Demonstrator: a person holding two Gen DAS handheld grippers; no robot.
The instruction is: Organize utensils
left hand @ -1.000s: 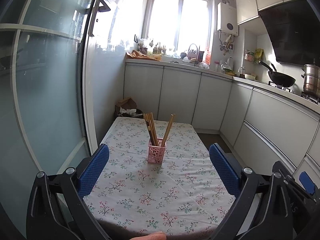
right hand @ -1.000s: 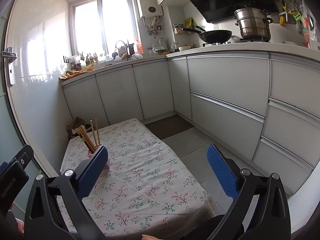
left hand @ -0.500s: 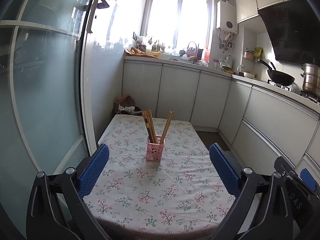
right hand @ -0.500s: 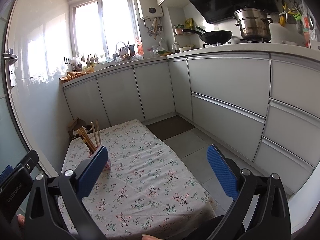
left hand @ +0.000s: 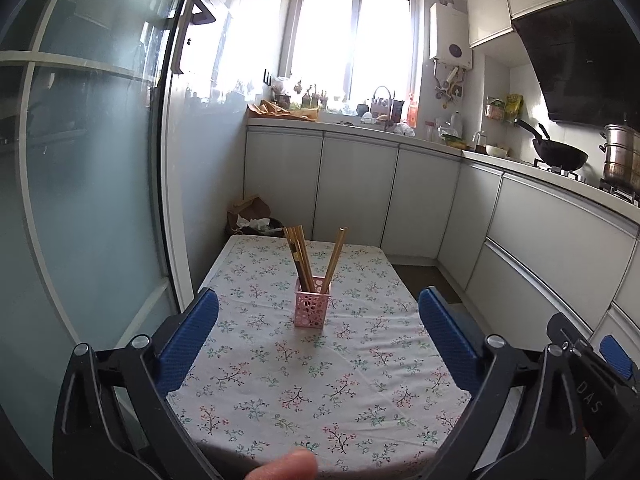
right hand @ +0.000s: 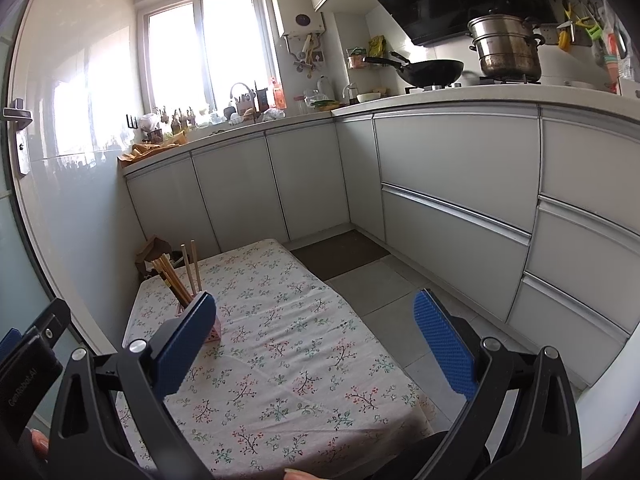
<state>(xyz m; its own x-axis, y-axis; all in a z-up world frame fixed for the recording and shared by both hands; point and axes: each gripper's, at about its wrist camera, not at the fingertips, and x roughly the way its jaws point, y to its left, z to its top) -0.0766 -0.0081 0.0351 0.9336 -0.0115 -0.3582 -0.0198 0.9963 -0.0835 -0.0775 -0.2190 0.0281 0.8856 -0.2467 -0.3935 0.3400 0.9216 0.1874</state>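
Floral tablecloth [left hand: 320, 380]; chopsticks [left hand: 298, 256] upright in pink holder [left hand: 311, 307]; grippers apparently empty

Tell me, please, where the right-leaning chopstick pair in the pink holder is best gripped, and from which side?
Probably grip the chopstick pair on the bare upper part, above the holder. Come from above and the right: it leans right, apart from the other chopsticks, so that side is free.

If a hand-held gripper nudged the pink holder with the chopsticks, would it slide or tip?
Probably tip: the pink holder looks small, perforated and light, while the chopsticks stand far above its rim and lean outward. The tablecloth might also bunch rather than let it slide.
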